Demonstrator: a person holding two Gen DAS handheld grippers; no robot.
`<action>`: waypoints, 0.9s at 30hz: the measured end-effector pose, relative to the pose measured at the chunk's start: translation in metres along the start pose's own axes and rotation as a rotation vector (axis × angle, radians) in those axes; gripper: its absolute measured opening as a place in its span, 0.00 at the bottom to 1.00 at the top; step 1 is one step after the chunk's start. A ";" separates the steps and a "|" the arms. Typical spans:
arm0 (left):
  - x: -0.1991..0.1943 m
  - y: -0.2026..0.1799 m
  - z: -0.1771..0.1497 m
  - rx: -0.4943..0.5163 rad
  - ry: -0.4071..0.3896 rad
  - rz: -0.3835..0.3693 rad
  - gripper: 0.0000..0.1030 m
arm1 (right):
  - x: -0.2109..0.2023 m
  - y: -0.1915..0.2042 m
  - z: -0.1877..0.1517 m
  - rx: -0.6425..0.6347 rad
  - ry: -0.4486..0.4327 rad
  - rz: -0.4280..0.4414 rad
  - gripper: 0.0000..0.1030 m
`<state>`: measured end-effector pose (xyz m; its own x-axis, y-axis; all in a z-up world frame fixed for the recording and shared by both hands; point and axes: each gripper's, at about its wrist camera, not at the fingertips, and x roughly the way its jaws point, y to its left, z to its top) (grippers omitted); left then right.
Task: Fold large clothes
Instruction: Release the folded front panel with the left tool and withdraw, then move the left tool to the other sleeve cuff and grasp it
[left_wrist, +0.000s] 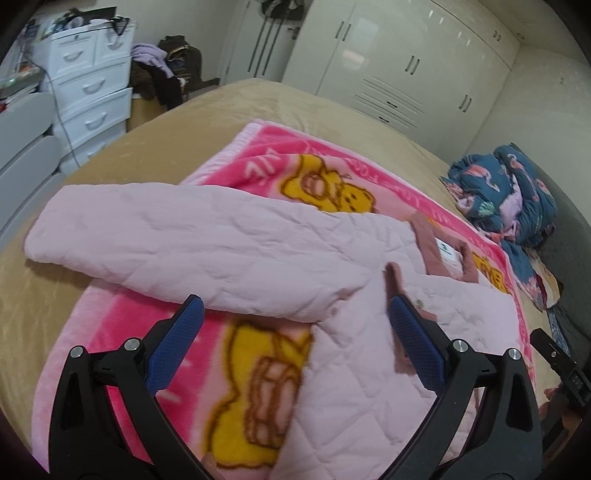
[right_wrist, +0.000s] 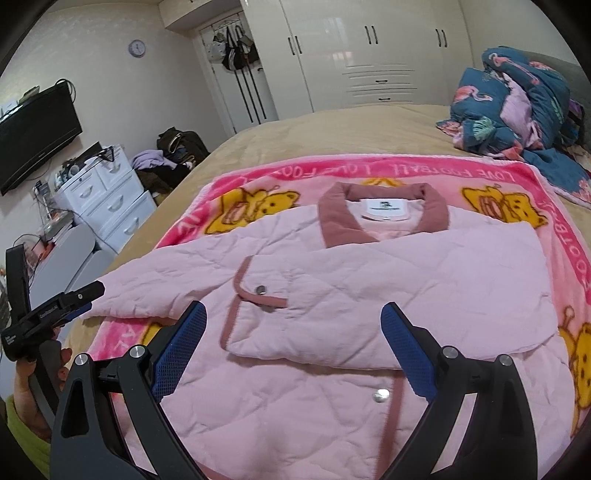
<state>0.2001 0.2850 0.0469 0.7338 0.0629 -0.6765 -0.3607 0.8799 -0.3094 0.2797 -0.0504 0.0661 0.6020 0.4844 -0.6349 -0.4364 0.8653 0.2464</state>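
Quilting in pale pink covers the middle of both views: a padded jacket with dusty-rose collar and trim (right_wrist: 369, 280) lies face up on a bright pink fleece blanket printed with yellow bears (right_wrist: 491, 173), which is spread over a tan-covered bed (right_wrist: 332, 125). One sleeve is folded across the chest, its snap-buttoned cuff (right_wrist: 258, 295) resting near the centre; the other sleeve (left_wrist: 166, 236) stretches out flat toward the blanket's edge. The left gripper (left_wrist: 295, 332) hovers over that outstretched sleeve and the jacket's side, blue-padded fingers (left_wrist: 177, 343) spread wide and holding nothing. The right gripper (right_wrist: 293, 343) hangs over the jacket's lower front, fingers likewise apart and empty. A crumpled navy flamingo-print quilt (right_wrist: 517, 107) is heaped at the bed's far corner, well apart from the jacket. A white chest of drawers (left_wrist: 92, 88) stands beside the bed.
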 end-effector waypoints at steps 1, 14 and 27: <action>-0.001 0.005 0.000 -0.006 -0.005 0.007 0.91 | 0.002 0.004 0.000 -0.004 0.002 0.003 0.92; 0.000 0.063 0.000 -0.114 -0.024 0.077 0.91 | 0.024 0.068 0.006 -0.098 0.022 0.055 0.92; 0.014 0.125 -0.003 -0.241 0.004 0.153 0.91 | 0.067 0.132 -0.006 -0.195 0.093 0.129 0.92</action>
<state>0.1637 0.3942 -0.0036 0.6583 0.1842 -0.7299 -0.5937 0.7230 -0.3531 0.2582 0.0956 0.0521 0.4728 0.5677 -0.6739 -0.6319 0.7515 0.1898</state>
